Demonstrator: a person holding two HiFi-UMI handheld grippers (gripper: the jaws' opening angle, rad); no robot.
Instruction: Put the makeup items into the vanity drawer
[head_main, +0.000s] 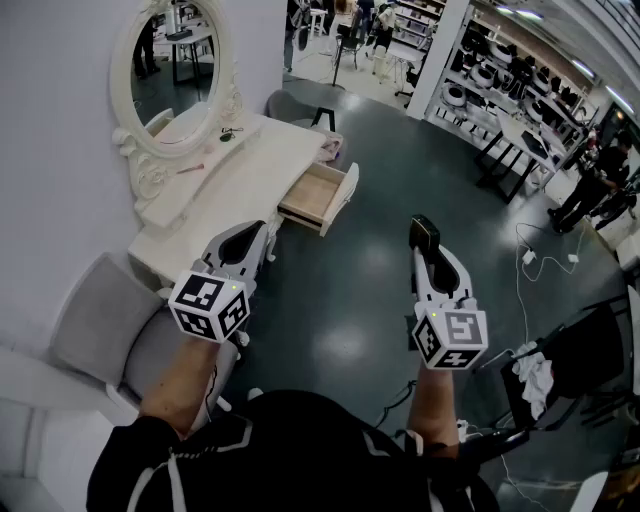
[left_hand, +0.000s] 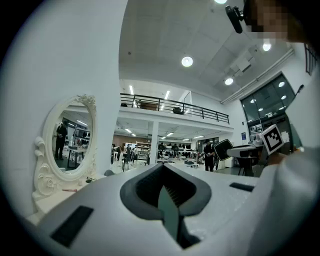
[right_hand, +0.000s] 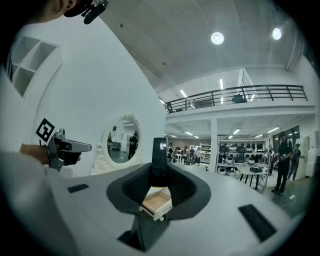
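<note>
My right gripper (head_main: 424, 242) is held level over the floor, shut on a slim black makeup case (head_main: 424, 231). In the right gripper view the case (right_hand: 159, 151) stands upright between the jaw tips. Below it the open wooden drawer (right_hand: 156, 202) shows through the jaws. The drawer (head_main: 341, 198) is pulled out from the right end of the white vanity table (head_main: 245, 178), ahead and to the left of the right gripper. My left gripper (head_main: 262, 236) hovers by the table's near end, its jaws (left_hand: 162, 168) together with nothing in them.
An oval mirror (head_main: 175, 70) stands on the vanity, with a pink stick (head_main: 190, 168) and a small dark item (head_main: 228, 135) in front of it. A pink thing (head_main: 330, 148) lies at the table's far end. A grey chair (head_main: 100, 320) sits near left. Cables (head_main: 545, 258) trail on the floor at right.
</note>
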